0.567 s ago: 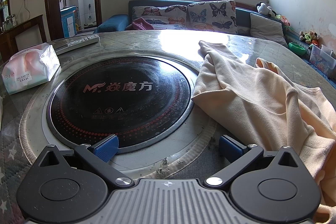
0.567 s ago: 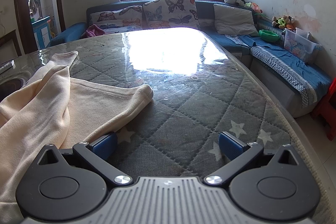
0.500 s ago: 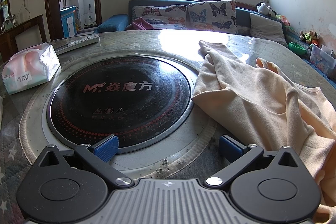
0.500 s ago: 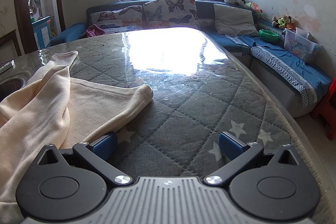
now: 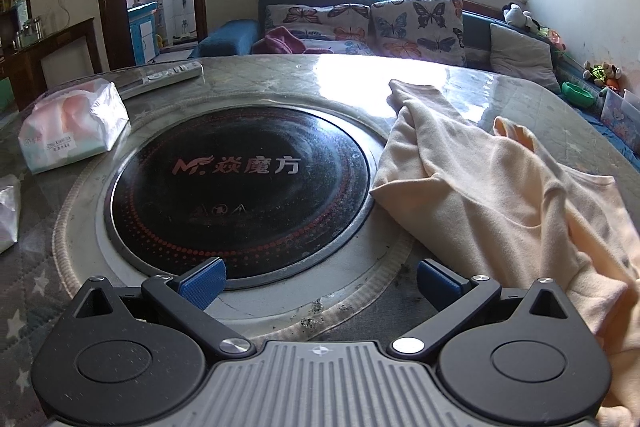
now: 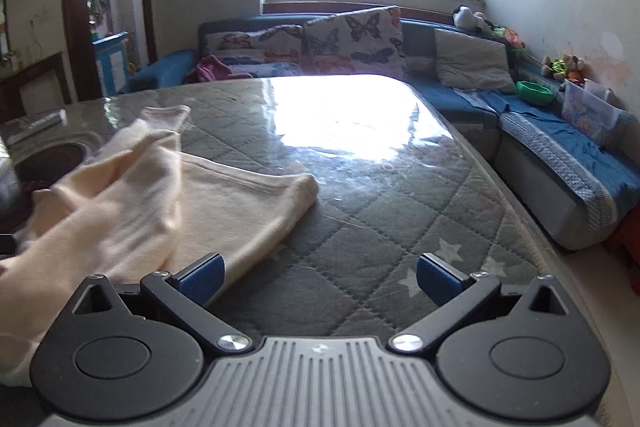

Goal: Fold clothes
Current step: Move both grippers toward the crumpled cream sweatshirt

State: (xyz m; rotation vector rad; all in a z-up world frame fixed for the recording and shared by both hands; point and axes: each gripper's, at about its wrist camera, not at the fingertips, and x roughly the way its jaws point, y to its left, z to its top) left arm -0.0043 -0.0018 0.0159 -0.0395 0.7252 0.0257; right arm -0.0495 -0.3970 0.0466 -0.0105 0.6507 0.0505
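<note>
A crumpled cream long-sleeved garment [image 5: 500, 195] lies on the glass-topped table, one sleeve reaching toward the far side. My left gripper [image 5: 320, 279] is open over the near rim of the black cooktop, and the garment sits to the right of its right finger. In the right wrist view the same garment [image 6: 132, 203] fills the left side. My right gripper [image 6: 320, 277] is open above the quilted table cover, with its left finger at the garment's near edge. Nothing lies between either pair of pads.
A round black induction cooktop [image 5: 240, 187] is set into the table. A tissue pack [image 5: 72, 127], a remote control [image 5: 168, 75] and a white bag [image 5: 8, 211] lie at the left. The table's curved edge [image 6: 520, 211] drops toward a blue sofa [image 6: 560, 147].
The right wrist view has swung left and is slightly blurred, so the garment now fills more of its left side. The left gripper has barely moved. Both stay open.
</note>
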